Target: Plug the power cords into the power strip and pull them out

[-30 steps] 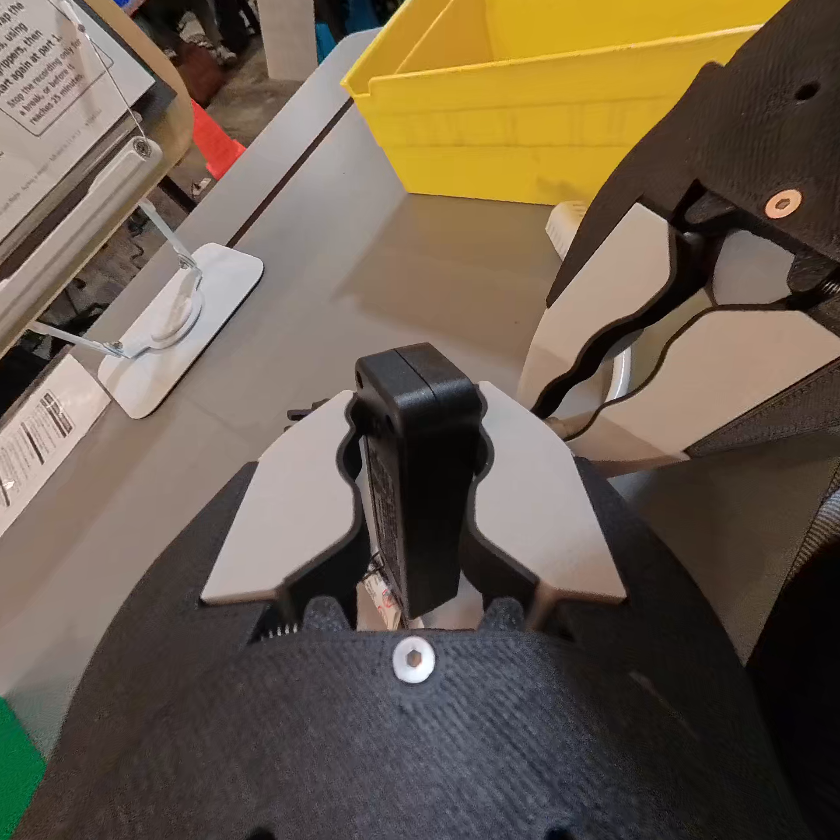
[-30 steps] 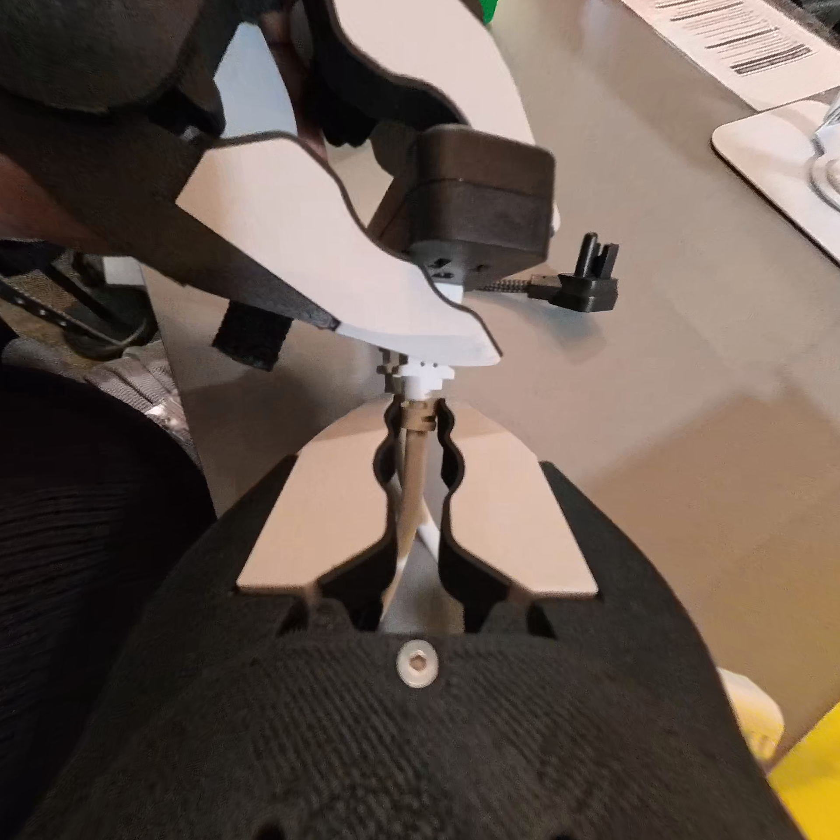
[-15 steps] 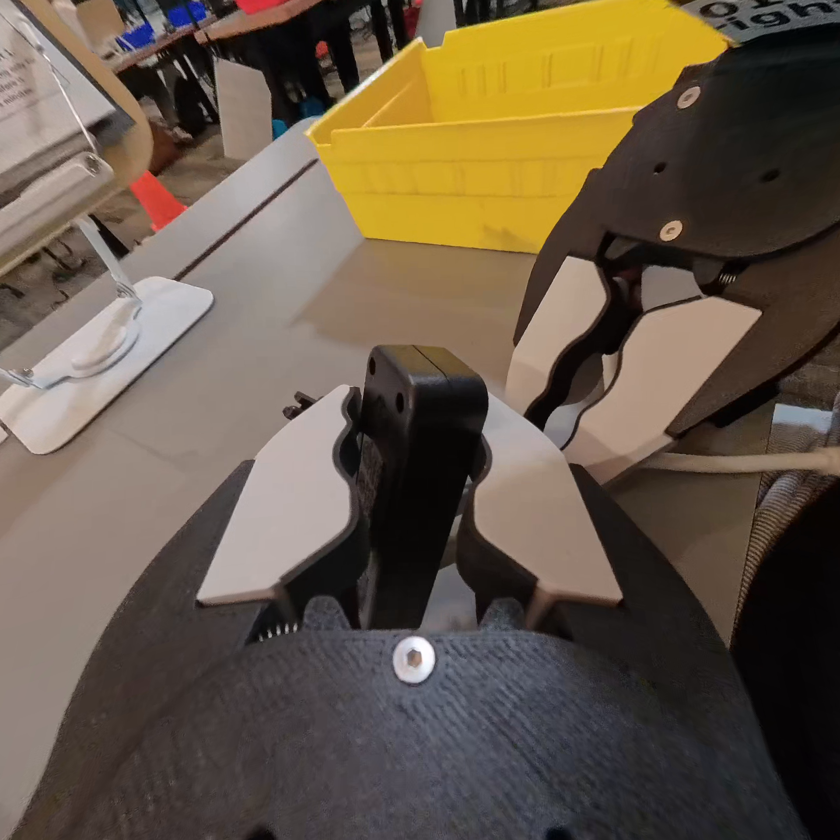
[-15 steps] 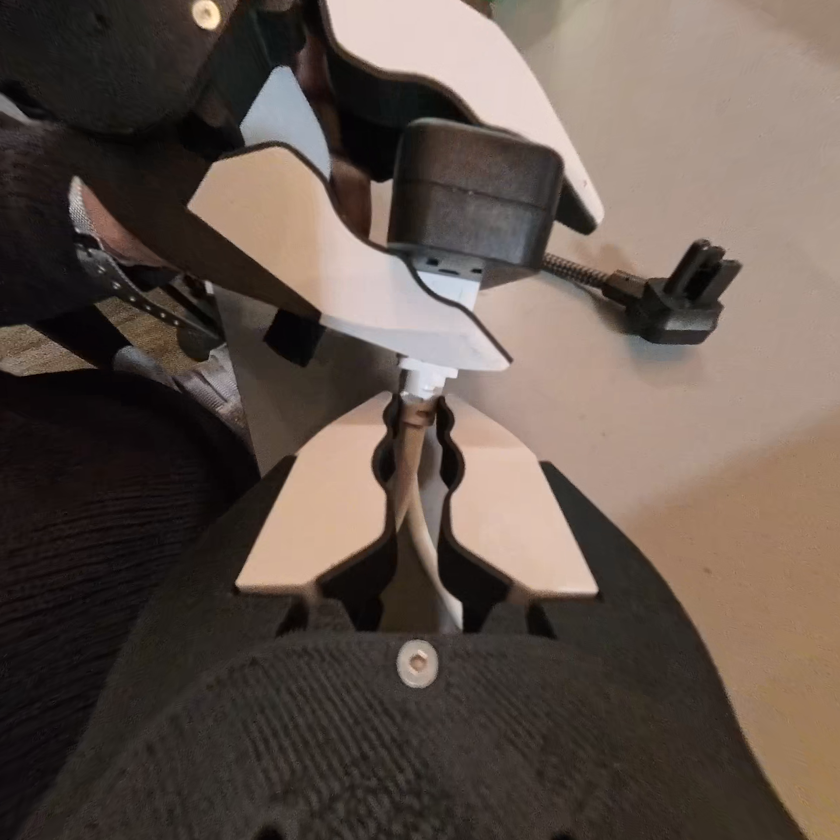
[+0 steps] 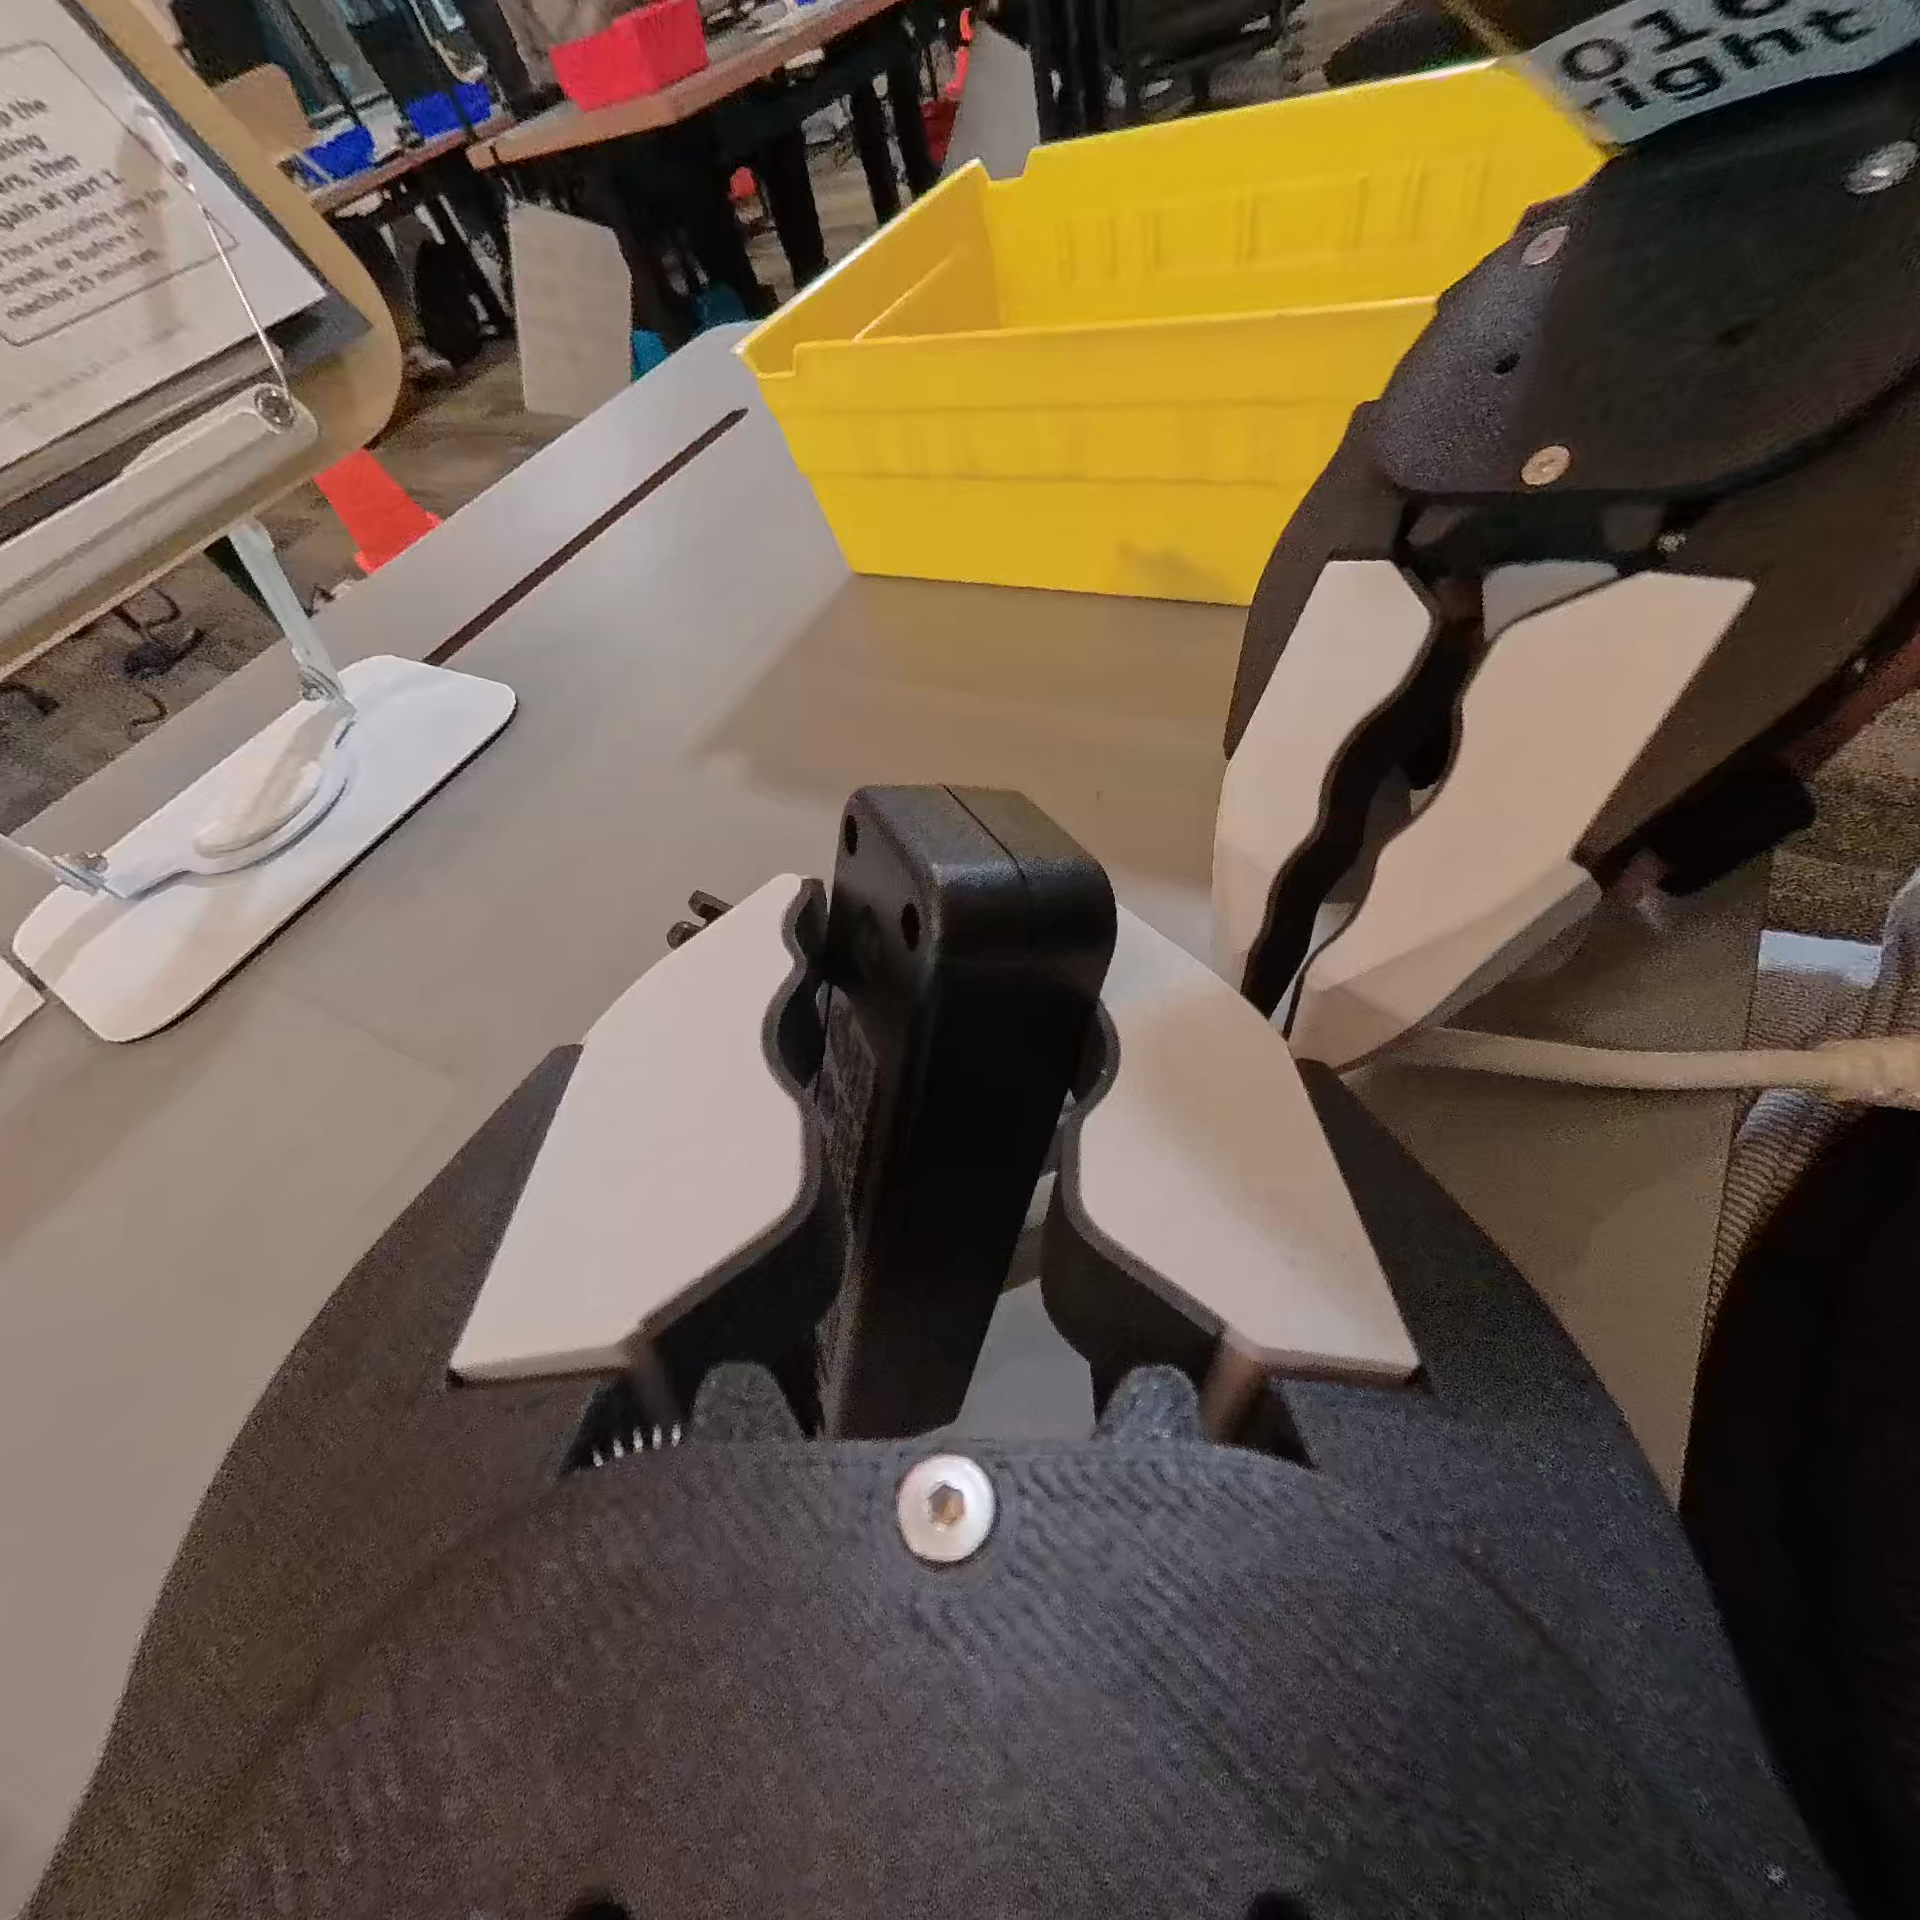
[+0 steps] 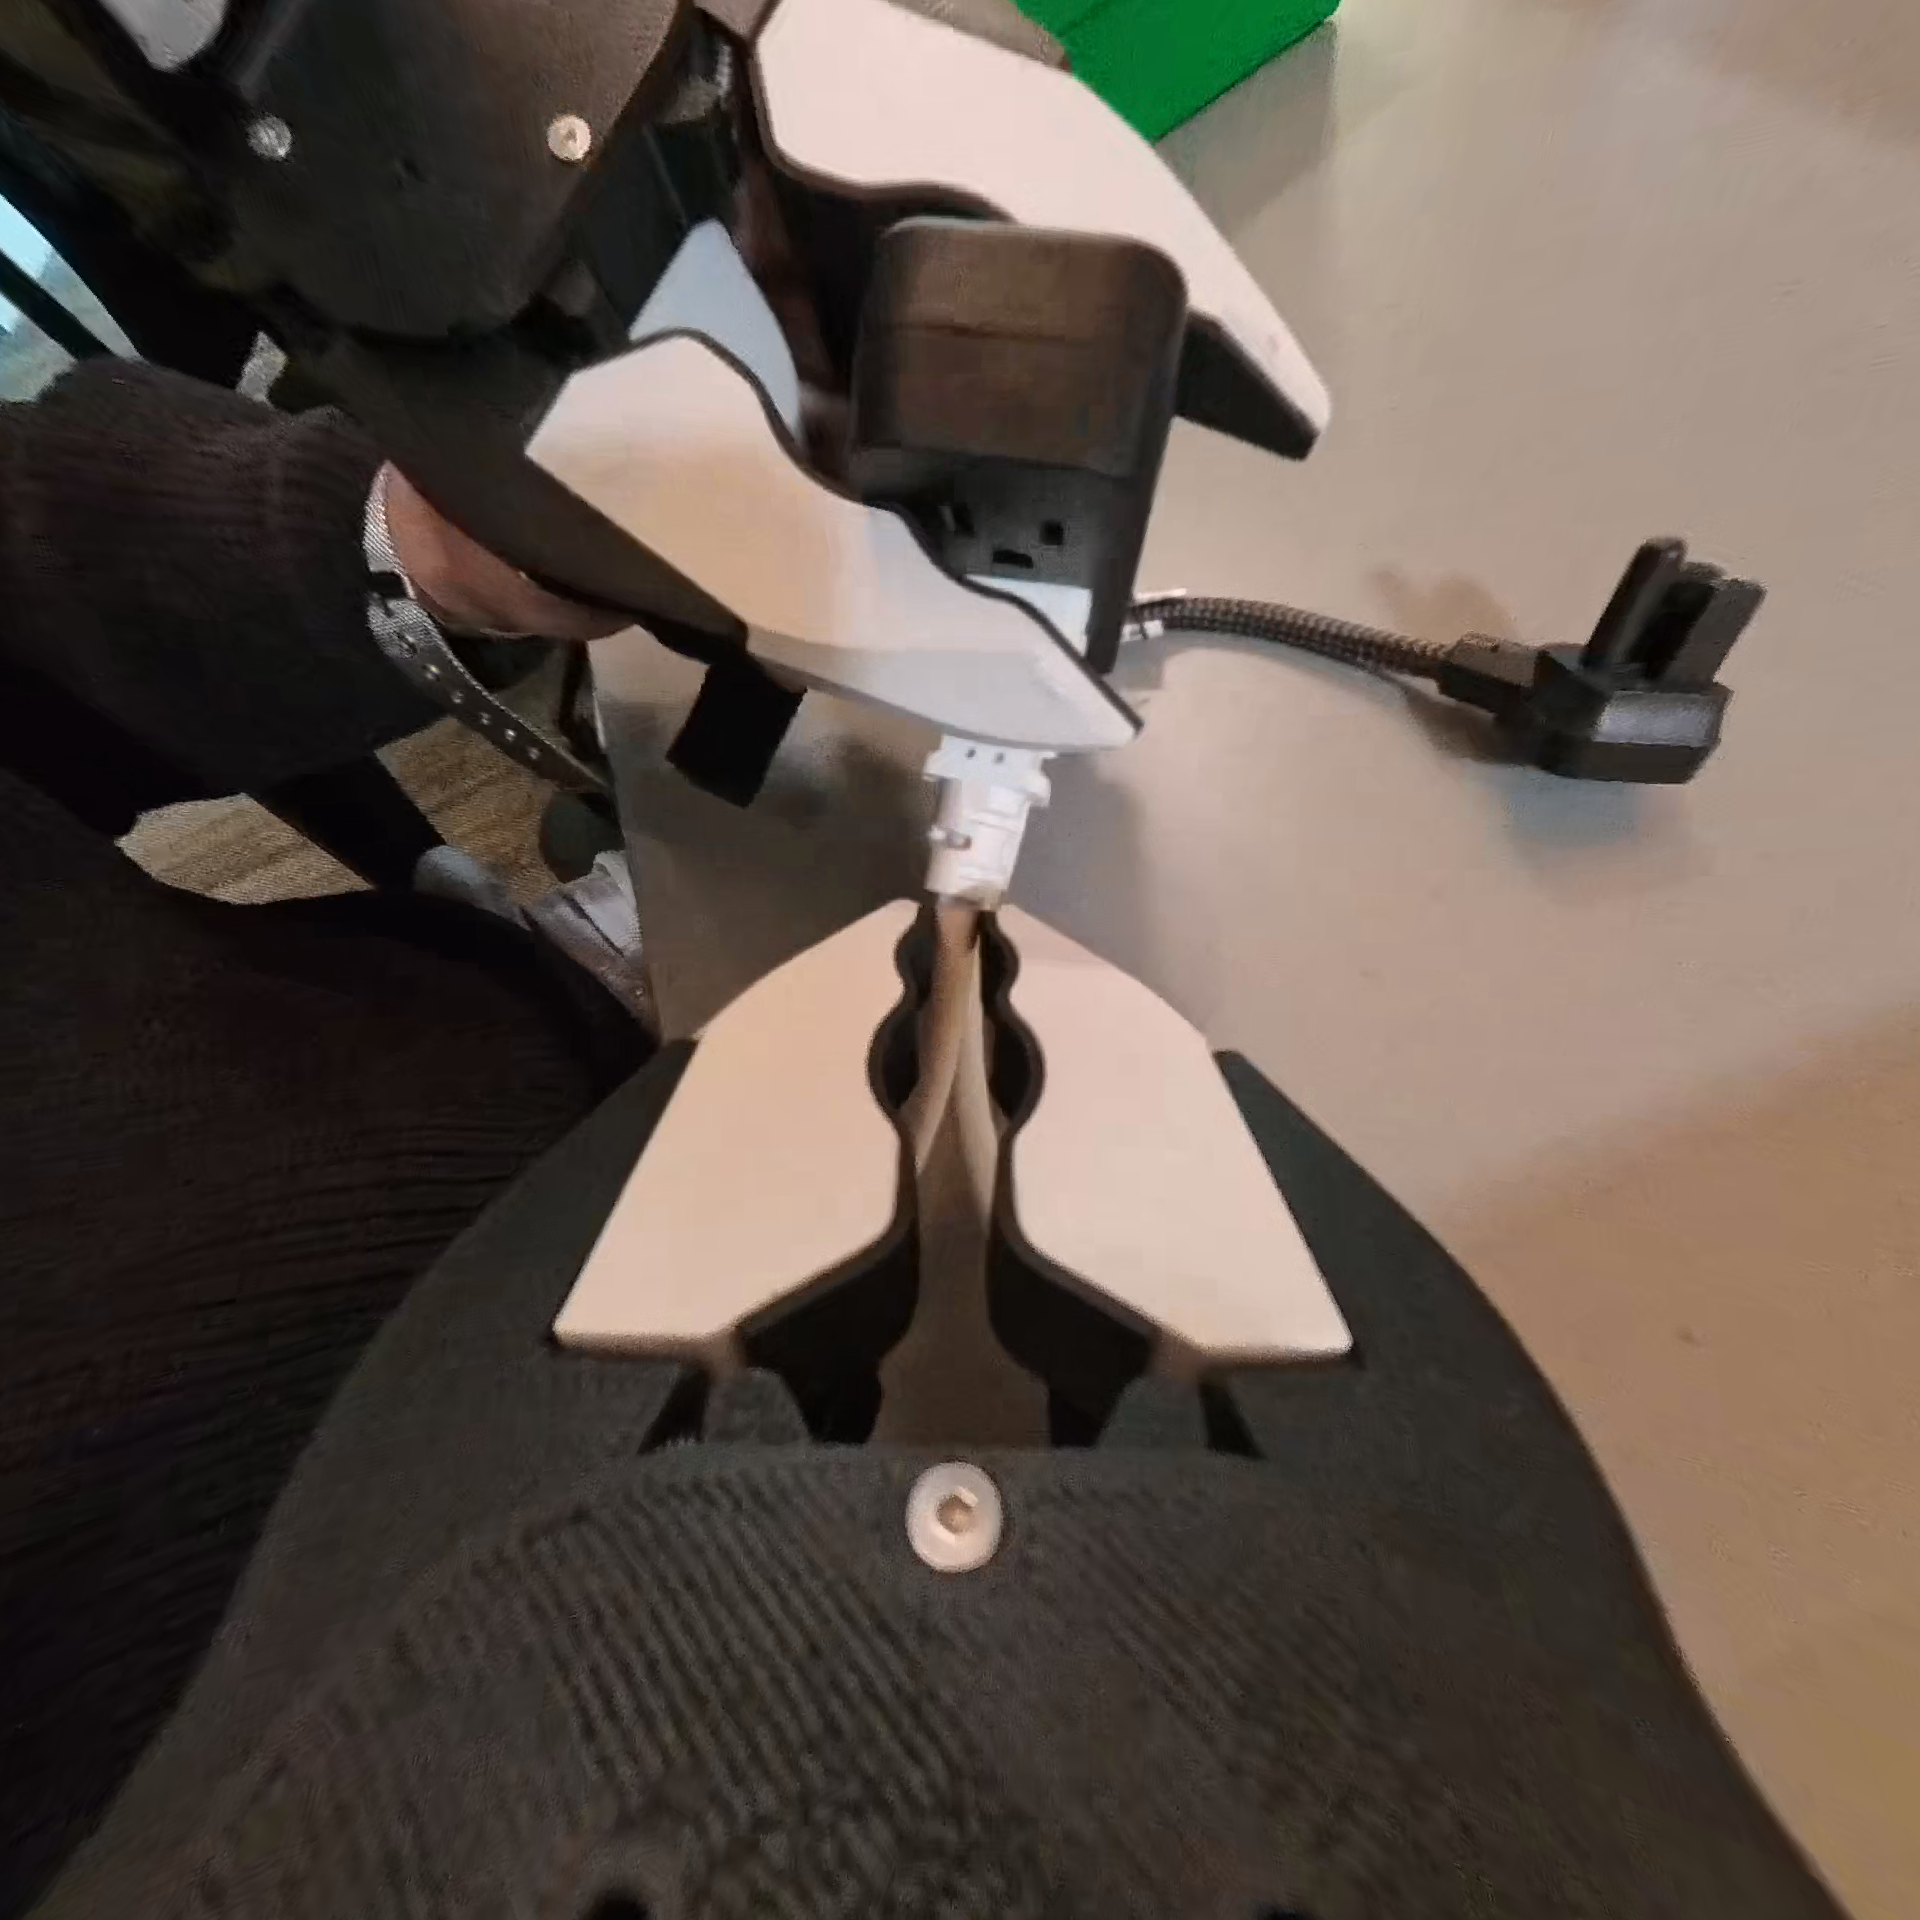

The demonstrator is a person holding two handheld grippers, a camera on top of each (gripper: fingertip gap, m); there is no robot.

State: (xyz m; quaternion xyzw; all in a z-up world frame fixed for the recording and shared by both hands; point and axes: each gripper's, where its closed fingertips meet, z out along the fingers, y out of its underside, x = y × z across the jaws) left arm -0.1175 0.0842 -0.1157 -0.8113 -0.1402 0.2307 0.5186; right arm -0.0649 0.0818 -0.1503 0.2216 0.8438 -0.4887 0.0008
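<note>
- While the left gripper (image 5: 951,997) clamps the black power strip (image 5: 956,1049) between its two grey fingers (image 5: 665,1174), the strip stands on edge and juts forward past the fingertips, held above the grey table (image 5: 312,1195).
- Left of it in the left wrist view, a white stand (image 5: 260,831) rests on the table and carries a board with a printed sheet (image 5: 114,239); the wording is left unread here.
- A small printed label runs down the strip's side face, too small to make out.
- Behind the strip, a yellow bin (image 5: 1091,416) sits on the table.
- To the right, the right gripper (image 5: 1340,914) points down at the strip's near side, a grey tag with printing fixed on its top.
- Seen from the right wrist view, the right gripper (image 6: 951,925) is closed on the white power cord (image 6: 951,1018), which runs between the jaws just behind the white plug (image 6: 977,821).
- That plug sits at the strip's (image 6: 1023,405) outlet face, partly hidden by the left gripper's lower finger, so how deep it is seated cannot be told.
- Farther right, a braided black cable (image 6: 1299,634) leaves the strip and ends in a black angled plug (image 6: 1631,686) lying on the table.
- At the top edge, a green object (image 6: 1174,42) shows.
</note>
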